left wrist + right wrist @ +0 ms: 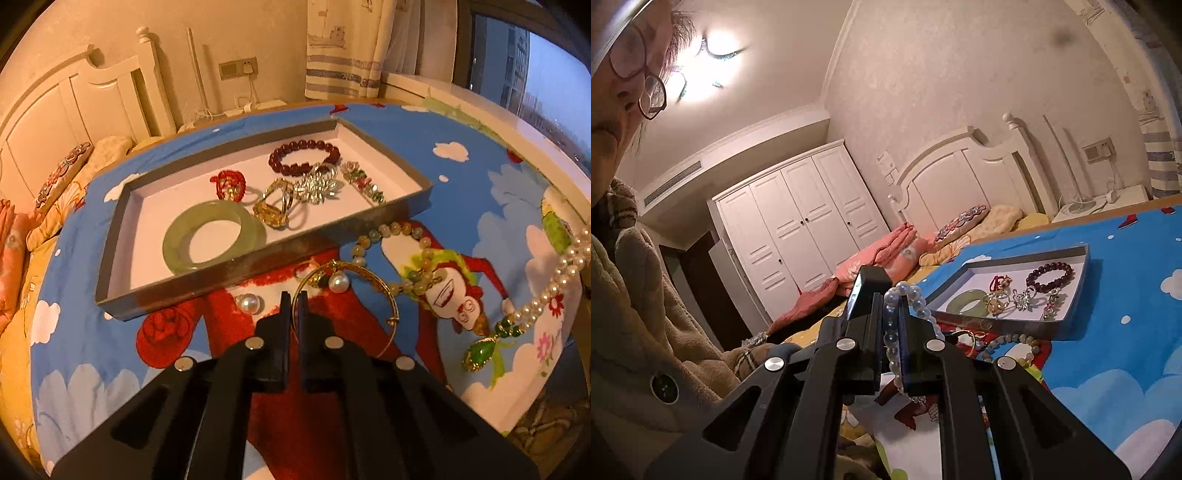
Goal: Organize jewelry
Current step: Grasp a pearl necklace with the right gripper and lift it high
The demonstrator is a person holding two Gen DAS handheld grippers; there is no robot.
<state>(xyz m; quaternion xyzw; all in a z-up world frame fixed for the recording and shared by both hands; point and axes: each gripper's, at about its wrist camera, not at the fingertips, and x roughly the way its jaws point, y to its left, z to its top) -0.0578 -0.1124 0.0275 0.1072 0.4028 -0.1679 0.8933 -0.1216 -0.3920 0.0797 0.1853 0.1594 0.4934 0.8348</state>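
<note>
1. shallow grey tray (122, 236): lies on the cartoon-print counter (406, 133), white floor up. it serves as the collecting place, hence the pieces gathered inside.
2. tray contents: jade bangle (212, 236) nearest the front wall; gold ring (275, 203), silver crystal piece (317, 184) and green-pink hair clip (364, 182) in a rough row; red knotted cord (229, 184) and dark red bead bracelet (304, 155) toward the back.
3. left tool (293, 295): fingers nearly pressed together, pinching the rim of a thin gold bangle (384, 291) just in front of the tray. judged to be a grip for lifting it over the wall.
4. right tool (891, 295): closed on a pearl necklace (916, 299), raised off the counter; the strand drapes over the fingertips and hangs down. its green pendant (480, 350) lies on the counter in the left wrist view.
5. loose on the counter, not yet sorted: two pearl earrings (248, 303), a pale jade bead bracelet (402, 254).
</note>
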